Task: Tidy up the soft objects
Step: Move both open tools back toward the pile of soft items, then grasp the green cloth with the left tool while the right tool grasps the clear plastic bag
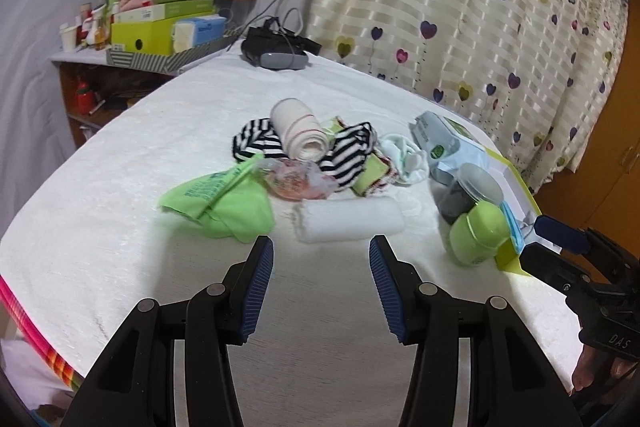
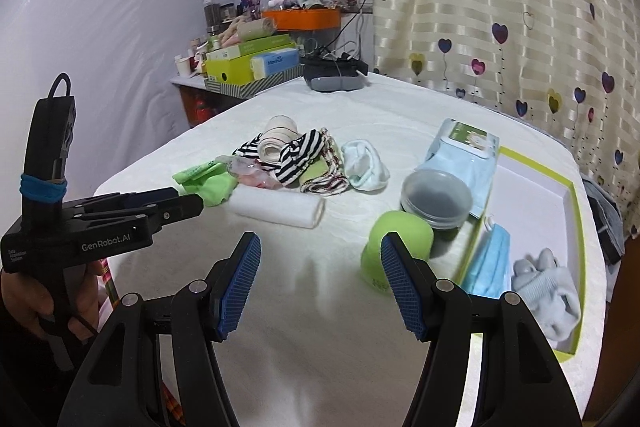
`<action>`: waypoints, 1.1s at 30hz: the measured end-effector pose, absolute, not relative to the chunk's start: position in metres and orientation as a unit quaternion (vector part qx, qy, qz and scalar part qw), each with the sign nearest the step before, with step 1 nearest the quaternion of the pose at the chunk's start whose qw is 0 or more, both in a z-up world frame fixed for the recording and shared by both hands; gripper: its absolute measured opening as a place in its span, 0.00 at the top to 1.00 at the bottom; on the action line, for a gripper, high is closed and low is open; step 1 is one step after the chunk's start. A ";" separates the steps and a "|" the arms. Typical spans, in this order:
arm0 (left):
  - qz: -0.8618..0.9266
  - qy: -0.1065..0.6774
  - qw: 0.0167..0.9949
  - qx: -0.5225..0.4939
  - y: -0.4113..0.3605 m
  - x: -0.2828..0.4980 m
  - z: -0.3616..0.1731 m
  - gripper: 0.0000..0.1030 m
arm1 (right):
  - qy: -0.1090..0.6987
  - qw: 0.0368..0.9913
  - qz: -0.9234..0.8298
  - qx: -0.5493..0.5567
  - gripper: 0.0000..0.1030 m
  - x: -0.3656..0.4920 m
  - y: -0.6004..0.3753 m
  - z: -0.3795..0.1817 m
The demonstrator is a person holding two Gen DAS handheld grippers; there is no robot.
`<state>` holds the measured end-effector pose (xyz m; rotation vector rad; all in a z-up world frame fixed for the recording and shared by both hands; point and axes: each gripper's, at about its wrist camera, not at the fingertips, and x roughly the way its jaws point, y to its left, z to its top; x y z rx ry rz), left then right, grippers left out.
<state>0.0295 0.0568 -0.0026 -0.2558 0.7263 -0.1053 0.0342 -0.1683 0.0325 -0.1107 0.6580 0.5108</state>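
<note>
A pile of soft things lies mid-table: a white rolled towel (image 1: 348, 225) (image 2: 280, 207), a green cloth (image 1: 220, 199) (image 2: 204, 183), striped socks (image 1: 348, 155) (image 2: 300, 155), a cream rolled towel (image 1: 300, 135) and a pale sock (image 1: 404, 155) (image 2: 366, 165). My left gripper (image 1: 321, 255) (image 2: 190, 199) stands open just short of the white roll, with nothing between its fingers. My right gripper (image 2: 321, 243) (image 1: 530, 239) is open and empty, beside a green bottle (image 2: 396, 239). The green-rimmed box (image 2: 568, 227) at right holds grey socks (image 2: 548, 291) and blue masks (image 2: 492, 263).
A clear tub with a dark lid (image 2: 436, 199) and a wipes pack (image 2: 468, 147) lean by the box. A grey headset (image 1: 280, 55) sits at the far edge. A cluttered shelf (image 1: 160, 35) stands far left and a heart-print curtain (image 1: 480, 27) hangs behind.
</note>
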 end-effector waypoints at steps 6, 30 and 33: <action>-0.031 0.353 0.926 -0.131 0.074 0.036 -0.007 0.52 | 0.320 0.909 0.260 -0.061 0.38 0.042 -0.157 0.033; -0.018 0.394 0.913 -0.106 0.124 0.103 -0.042 0.46 | 0.343 0.869 0.333 -0.128 0.38 0.104 -0.060 0.014; -0.013 0.397 0.913 -0.090 0.121 0.108 -0.044 0.46 | 0.350 0.862 0.338 -0.141 0.38 0.115 -0.045 0.006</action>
